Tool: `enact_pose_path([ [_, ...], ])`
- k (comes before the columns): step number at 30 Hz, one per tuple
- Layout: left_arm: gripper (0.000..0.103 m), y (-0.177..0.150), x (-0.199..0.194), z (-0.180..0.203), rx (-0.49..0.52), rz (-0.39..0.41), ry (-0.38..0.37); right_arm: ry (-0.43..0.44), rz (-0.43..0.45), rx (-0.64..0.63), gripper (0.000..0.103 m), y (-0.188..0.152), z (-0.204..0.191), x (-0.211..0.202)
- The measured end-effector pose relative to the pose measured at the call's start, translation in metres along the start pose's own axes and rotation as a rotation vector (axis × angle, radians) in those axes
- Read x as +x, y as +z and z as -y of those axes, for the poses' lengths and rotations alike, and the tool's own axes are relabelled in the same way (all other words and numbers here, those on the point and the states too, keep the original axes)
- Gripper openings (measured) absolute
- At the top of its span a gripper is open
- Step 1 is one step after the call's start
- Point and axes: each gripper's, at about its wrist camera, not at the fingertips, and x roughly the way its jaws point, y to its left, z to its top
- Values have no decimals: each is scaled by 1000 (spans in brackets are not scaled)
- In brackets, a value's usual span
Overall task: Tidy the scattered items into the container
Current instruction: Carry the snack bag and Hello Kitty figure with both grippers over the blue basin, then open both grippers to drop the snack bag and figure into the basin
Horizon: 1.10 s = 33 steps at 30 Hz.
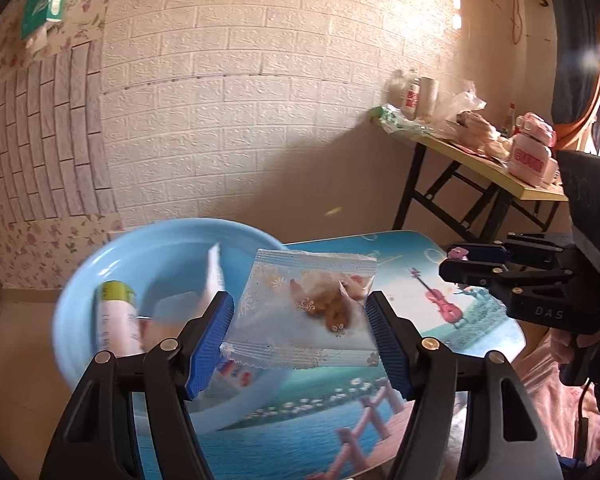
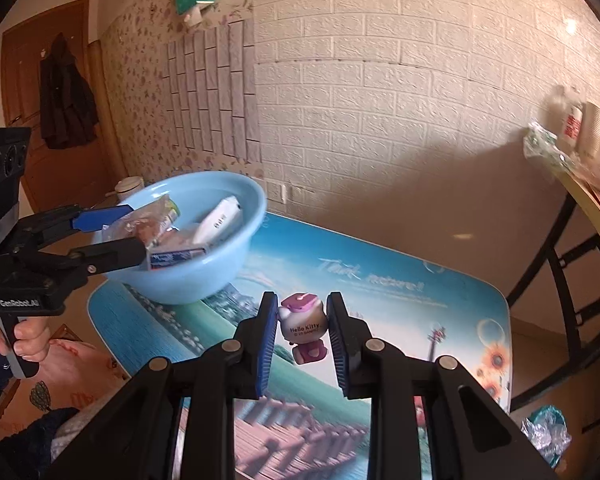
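The left gripper (image 1: 300, 316) clamped a clear snack bag (image 1: 304, 312) just beside the blue basin (image 1: 100, 264); right of the basin, the right gripper (image 2: 302, 328) pinched a Hello Kitty figure (image 2: 304, 330).

The snack bag (image 1: 304, 304) looks like clear glossy plastic; the blue basin (image 2: 228, 252) smooth plastic; the surface (image 2: 440, 308) glossy, perhaps laminated.

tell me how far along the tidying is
Done: a tube and a small box already lie in the blue basin. In hand: the left gripper holds a snack bag by the basin, and the right gripper holds a toy figure above the table. Left: dropping both in.
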Motion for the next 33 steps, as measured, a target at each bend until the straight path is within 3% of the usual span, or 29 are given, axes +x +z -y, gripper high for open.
enact_pose_path([
  [11, 67, 0, -4, -54, -49, 2, 109, 103, 11, -60, 26, 43, -62, 47],
  [18, 67, 3, 2, -77, -86, -18, 213, 117, -7, -90, 26, 65, -88, 74],
  [33, 67, 11, 1, -94, -108, 8, 233, 104, -56, -34, 26, 69, -93, 106],
])
